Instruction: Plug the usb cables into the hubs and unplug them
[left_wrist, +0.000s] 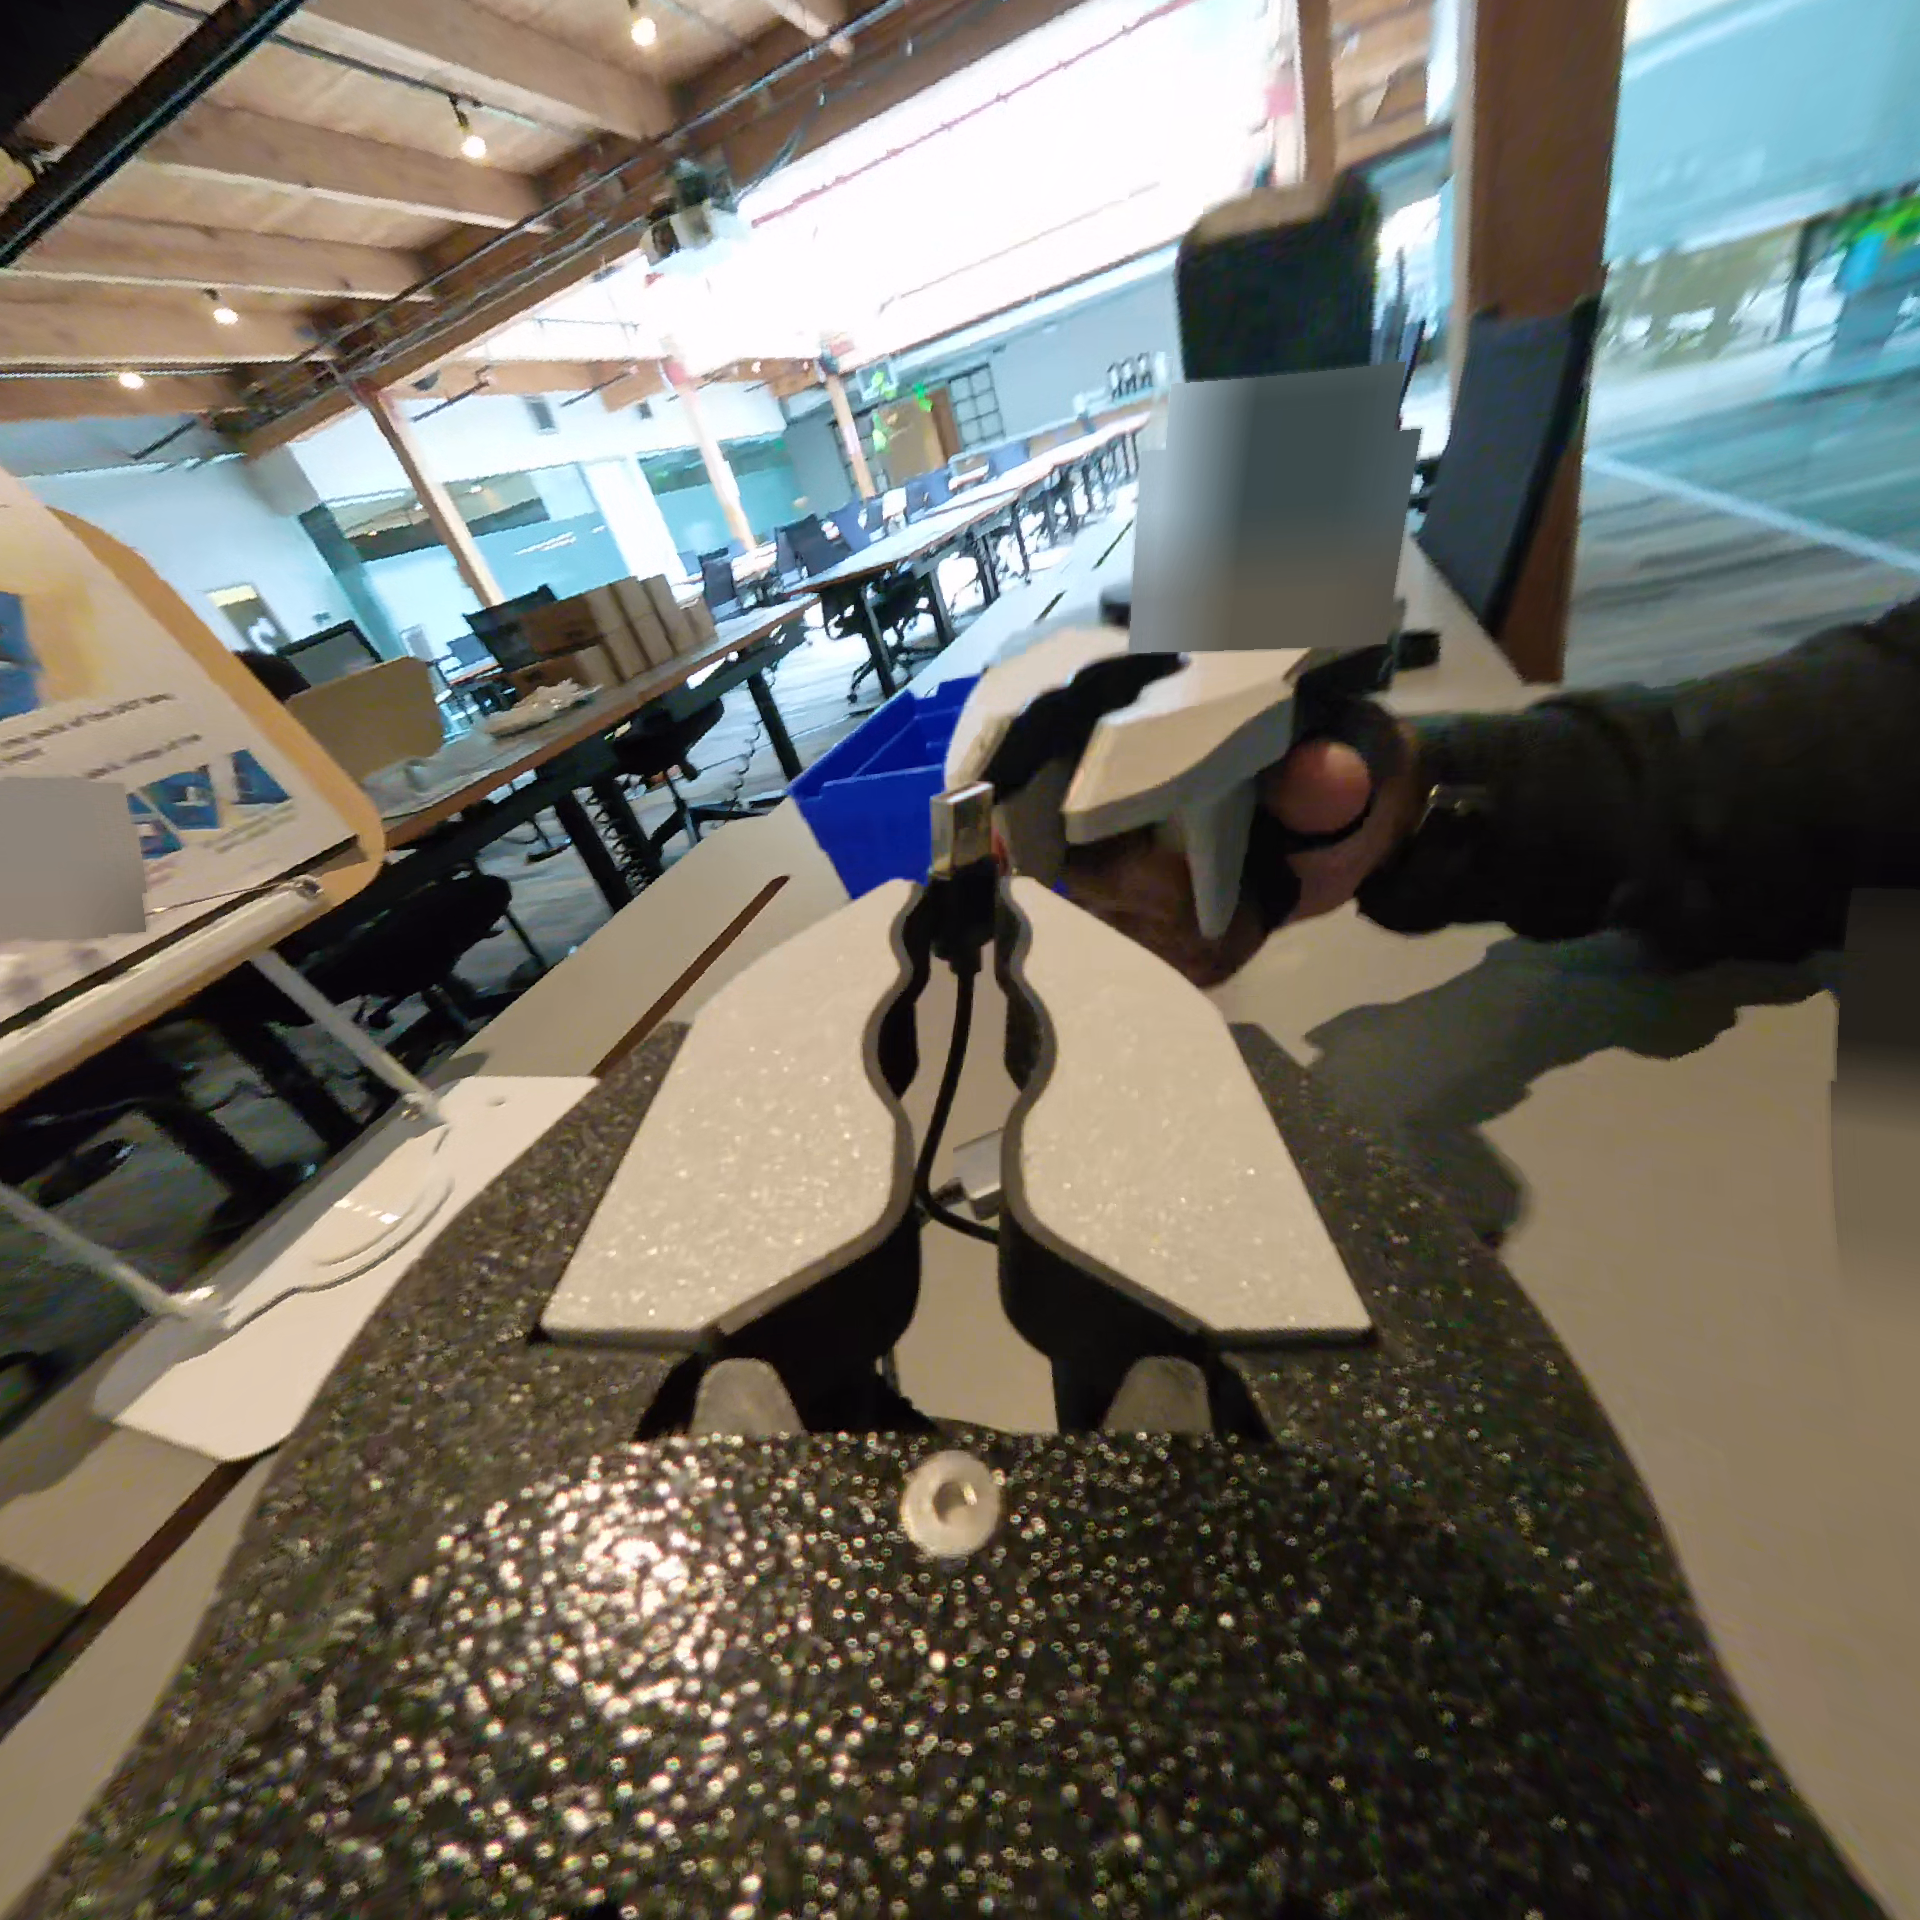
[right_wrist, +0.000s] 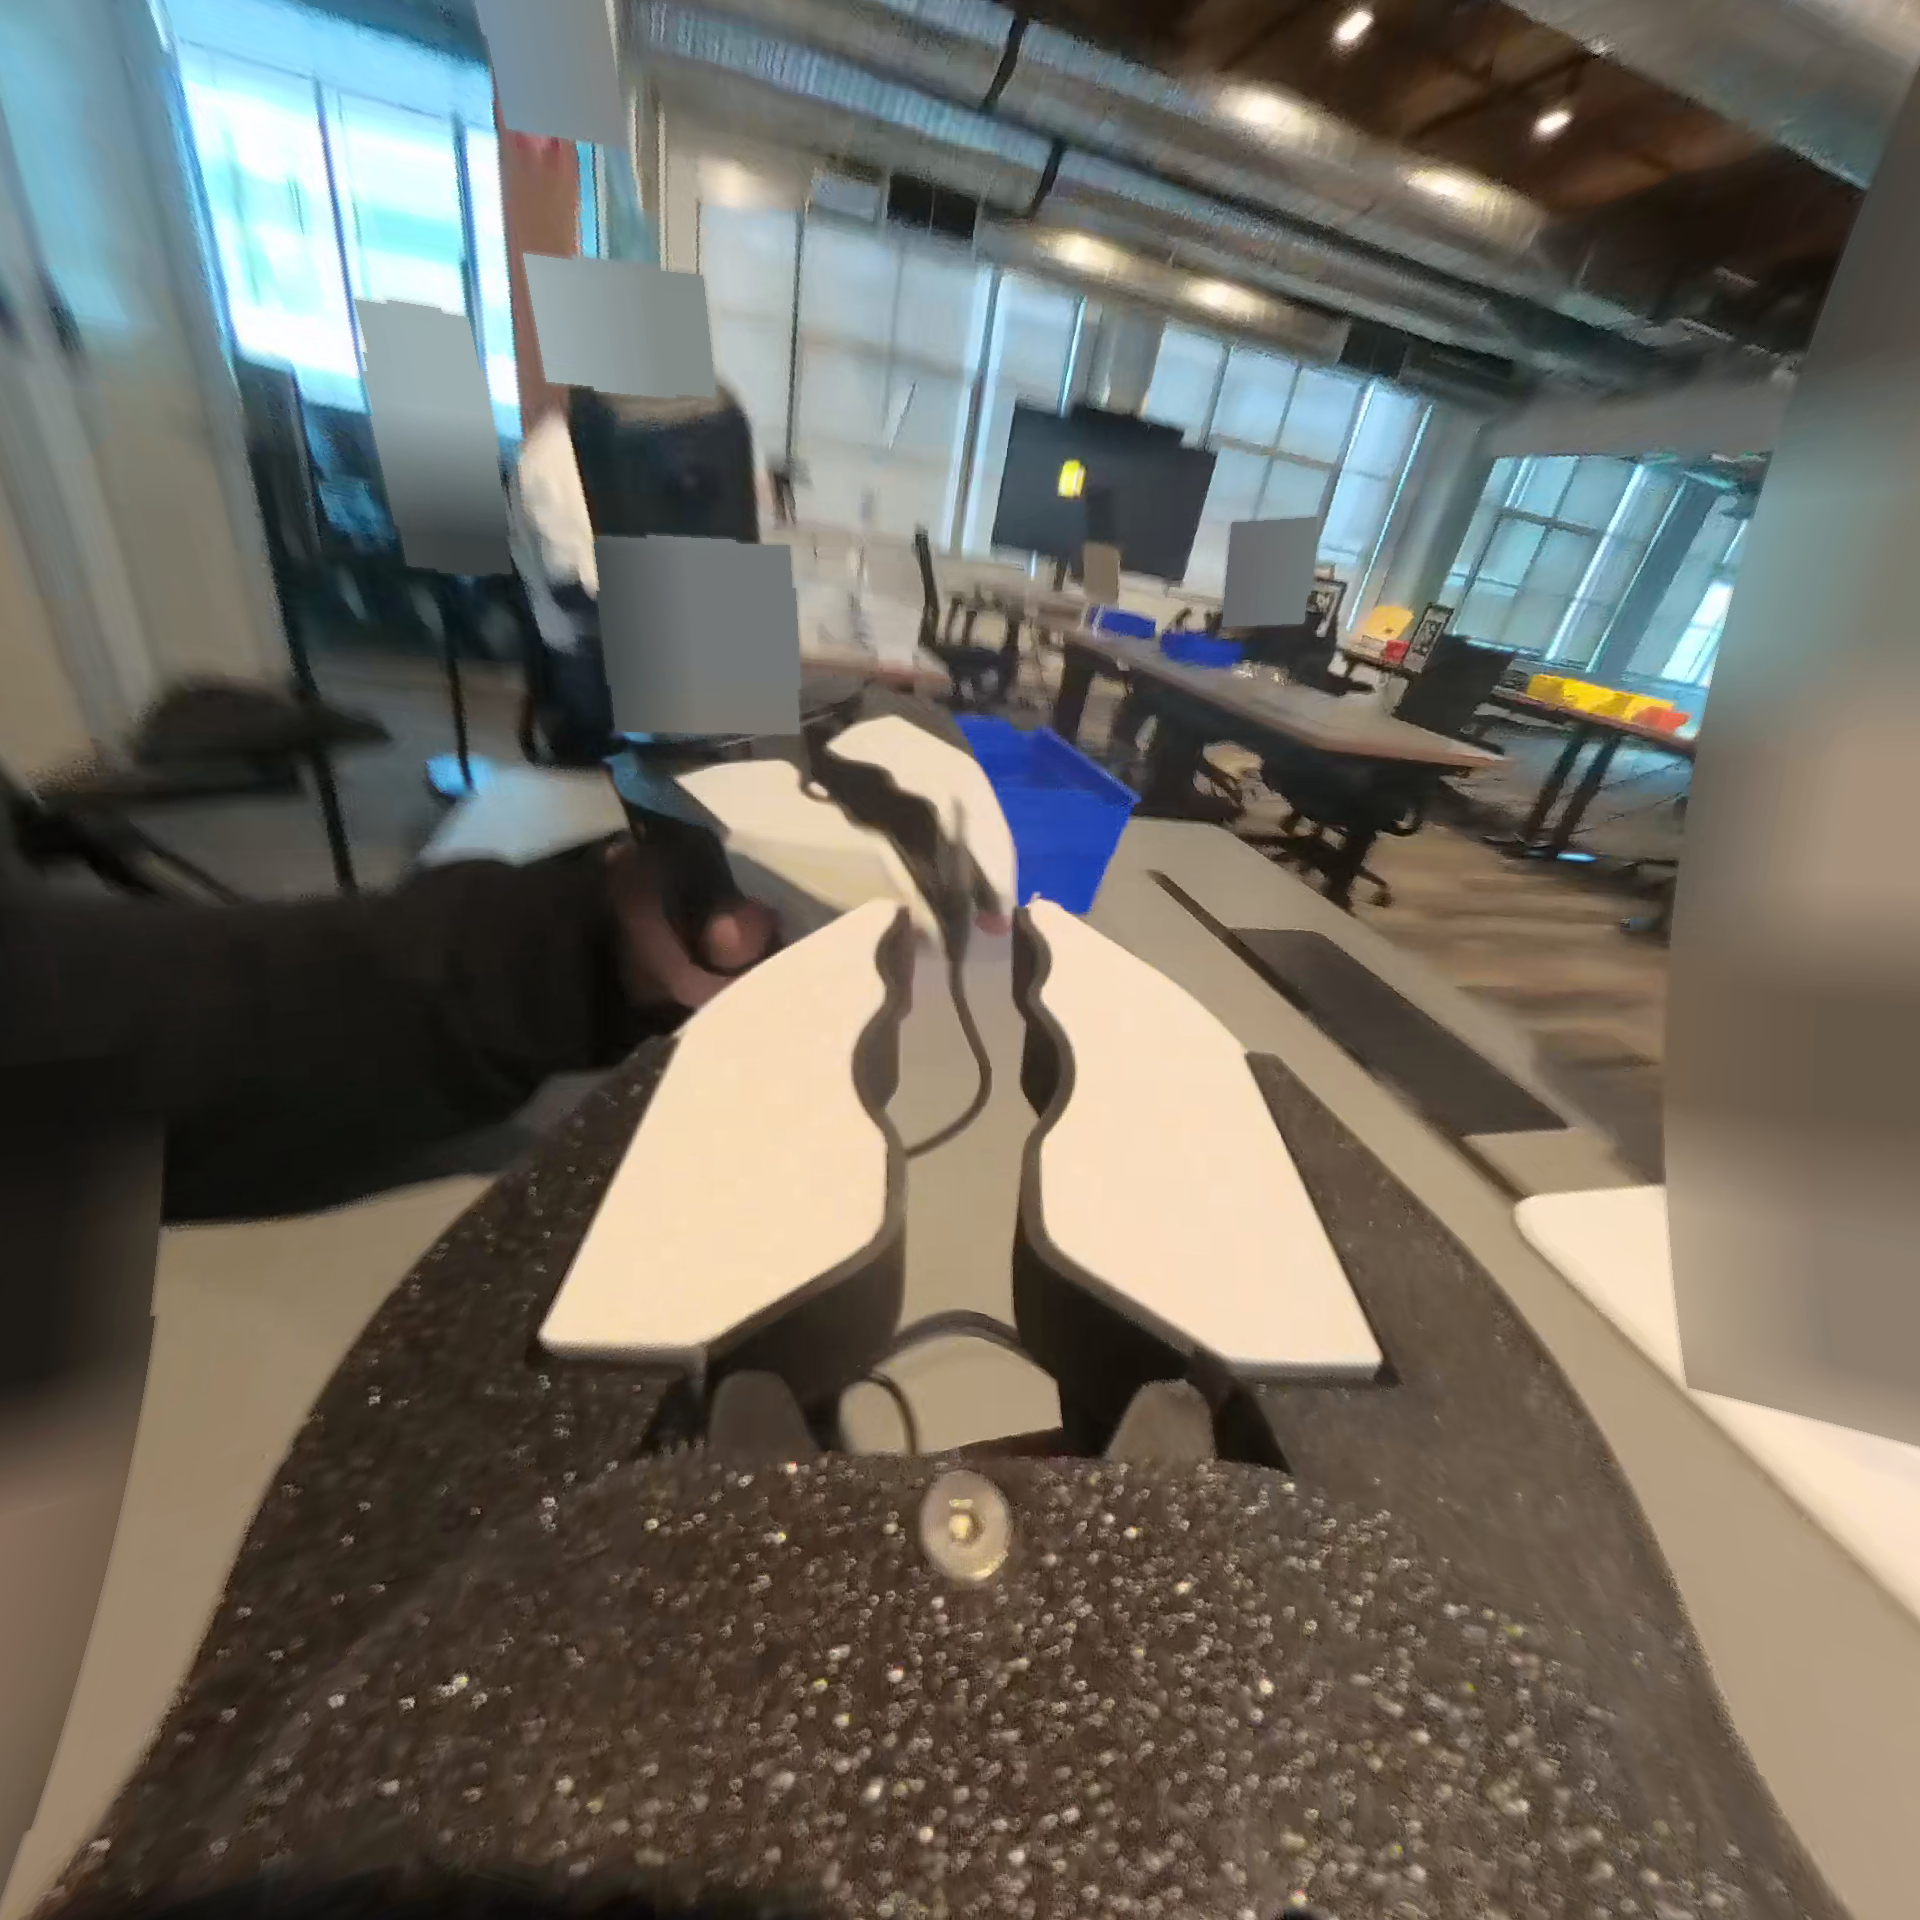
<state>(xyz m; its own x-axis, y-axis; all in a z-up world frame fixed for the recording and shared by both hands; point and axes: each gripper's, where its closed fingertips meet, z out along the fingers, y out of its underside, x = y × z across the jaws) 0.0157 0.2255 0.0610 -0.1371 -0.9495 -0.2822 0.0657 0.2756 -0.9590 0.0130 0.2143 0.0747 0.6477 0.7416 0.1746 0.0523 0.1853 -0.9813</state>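
Left wrist view: left gripper (left_wrist: 958, 920) pinches USB plug (left_wrist: 961, 831) upright; right gripper (right_wrist: 961, 925) parted (empty); thin grip risks twist, misalignment.

Black USB cable (left_wrist: 961, 997), plug end (left_wrist: 958, 831) silver metal, unplugged, pointing up and forward, tilted slightly right. Black plug housing clamped between left gripper (left_wrist: 961, 920) tips. Cord trailing down to grey table (left_wrist: 727, 935). Small silver-grey connector piece (left_wrist: 977, 1169) lying on table below, kind unclear.
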